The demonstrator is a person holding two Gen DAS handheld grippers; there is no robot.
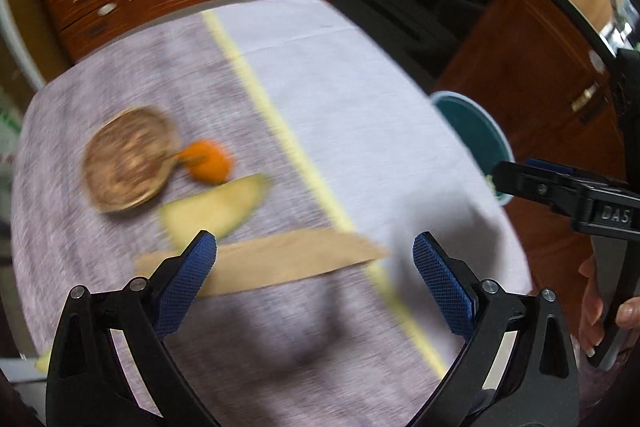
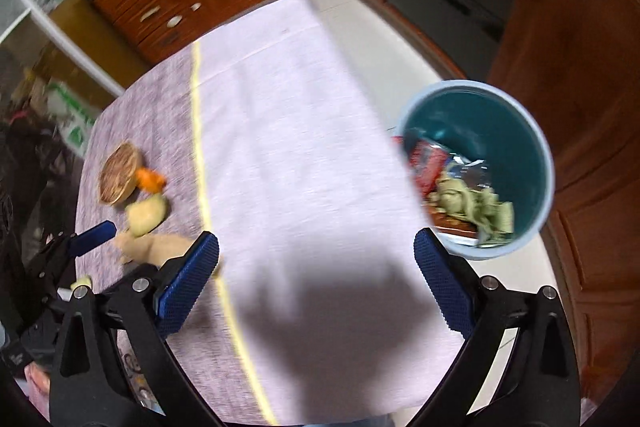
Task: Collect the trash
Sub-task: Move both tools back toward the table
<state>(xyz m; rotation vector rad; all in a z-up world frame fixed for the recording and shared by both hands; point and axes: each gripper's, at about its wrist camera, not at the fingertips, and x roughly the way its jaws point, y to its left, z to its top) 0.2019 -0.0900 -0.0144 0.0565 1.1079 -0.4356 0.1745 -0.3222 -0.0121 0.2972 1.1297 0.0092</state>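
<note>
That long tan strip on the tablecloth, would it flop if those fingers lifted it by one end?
Probably: the tan strip lies thin and flat on the tablecloth, like paper or peel. It looks light and likely to droop. Blur hides its material.

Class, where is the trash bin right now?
In the right wrist view the teal bin stands on the floor off the table's right edge, already holding wrappers.
</note>
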